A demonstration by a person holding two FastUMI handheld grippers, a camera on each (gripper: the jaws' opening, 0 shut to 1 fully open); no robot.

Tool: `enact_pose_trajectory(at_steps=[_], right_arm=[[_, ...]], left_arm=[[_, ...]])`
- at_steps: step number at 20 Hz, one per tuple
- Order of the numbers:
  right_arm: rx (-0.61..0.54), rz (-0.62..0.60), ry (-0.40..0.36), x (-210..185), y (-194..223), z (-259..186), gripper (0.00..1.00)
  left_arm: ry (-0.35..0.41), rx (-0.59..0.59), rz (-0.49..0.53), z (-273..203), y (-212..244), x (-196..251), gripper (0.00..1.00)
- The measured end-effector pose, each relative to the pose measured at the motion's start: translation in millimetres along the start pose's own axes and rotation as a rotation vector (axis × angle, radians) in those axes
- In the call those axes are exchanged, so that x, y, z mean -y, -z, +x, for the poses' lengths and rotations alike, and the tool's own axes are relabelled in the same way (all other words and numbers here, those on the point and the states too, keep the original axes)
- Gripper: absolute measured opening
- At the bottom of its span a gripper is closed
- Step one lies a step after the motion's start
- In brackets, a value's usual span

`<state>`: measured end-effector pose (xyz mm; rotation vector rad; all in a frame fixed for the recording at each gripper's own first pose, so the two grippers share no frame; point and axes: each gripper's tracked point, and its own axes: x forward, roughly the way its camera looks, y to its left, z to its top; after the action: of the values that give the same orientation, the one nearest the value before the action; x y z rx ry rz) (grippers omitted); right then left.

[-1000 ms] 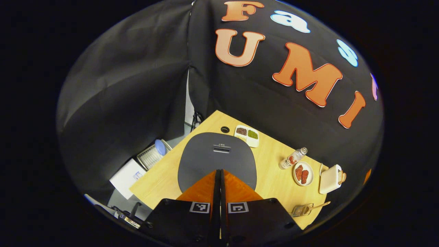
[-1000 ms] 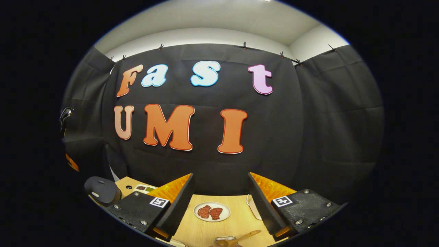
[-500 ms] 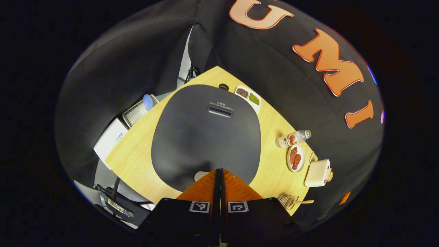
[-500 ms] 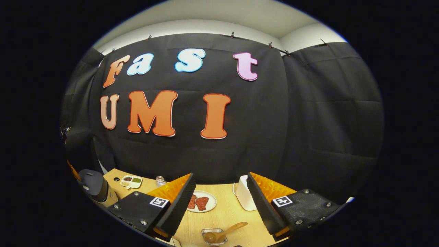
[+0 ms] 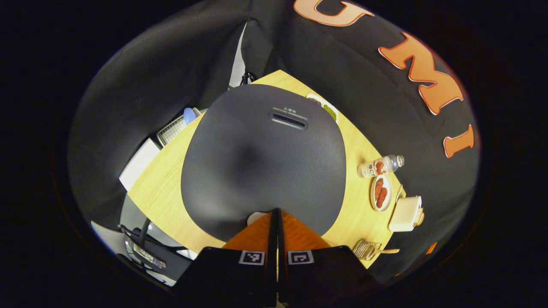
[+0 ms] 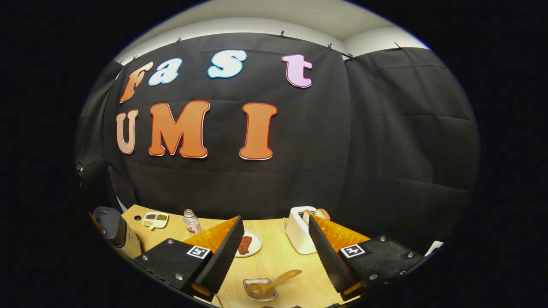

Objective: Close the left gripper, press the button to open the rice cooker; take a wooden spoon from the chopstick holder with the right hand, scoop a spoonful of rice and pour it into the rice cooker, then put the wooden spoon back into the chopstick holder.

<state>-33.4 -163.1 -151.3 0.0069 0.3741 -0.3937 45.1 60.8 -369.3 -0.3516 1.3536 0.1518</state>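
Left gripper point(image 5: 275, 216) first, in the left gripper view: its two fingers are pressed together with no gap between them and nothing caught there, pointing straight down at the front edge of the rice cooker point(image 5: 263, 156). The cooker's dark lid is down, with a slot near its far side at about 12 o'clock. A pale button point(image 5: 255, 217) peeks out just at the fingertips, at 6 o'clock on the lid; whether the tips touch it I cannot tell. The wooden table point(image 5: 158, 188) spreads out around the cooker. Off at 3 o'clock from the cooker lie a small bottle point(image 5: 380, 165), a plate of reddish pieces point(image 5: 380, 192) and a white toaster point(image 5: 405, 214). At about 4 o'clock a small clear dish point(image 5: 364, 249) holds the wooden spoon point(image 5: 387, 251), its handle sticking out to the right. A divided snack tray point(image 5: 325, 108) shows behind the lid at 1 o'clock.

Over in the right gripper view, the right gripper point(image 6: 274, 241) is held high with its fingers spread wide apart and nothing between them. Below the gap, at 6 o'clock, the wooden spoon point(image 6: 274, 282) rests with its bowl in the clear dish point(image 6: 259, 289). The toaster point(image 6: 299, 235) stands at 1 o'clock from the dish, the plate point(image 6: 249, 244) at 11 o'clock. Farther left stand the bottle point(image 6: 191, 222), the snack tray point(image 6: 155, 219) and, at the 9 o'clock edge, the rice cooker point(image 6: 114, 229).
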Motion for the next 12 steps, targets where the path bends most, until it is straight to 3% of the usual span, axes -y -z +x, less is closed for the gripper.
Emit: enact_pose_trajectory(at_steps=[3,5,8,12], right_arm=[[-0.038,0.021,-0.013,4,13,2,0.94],[-0.064,0.017,-0.006,13,23,3,0.94],[-0.105,0.034,0.002,26,36,3,0.96],[-0.147,0.037,-0.018,30,53,1,0.95]], left_arm=[[-0.016,0.047,0.063,-10,1,5,0.06],[0.008,0.166,0.075,-28,-18,11,0.06],[0.073,0.459,0.124,-84,-69,30,0.06],[0.009,0.680,0.204,-139,-102,34,0.06]])
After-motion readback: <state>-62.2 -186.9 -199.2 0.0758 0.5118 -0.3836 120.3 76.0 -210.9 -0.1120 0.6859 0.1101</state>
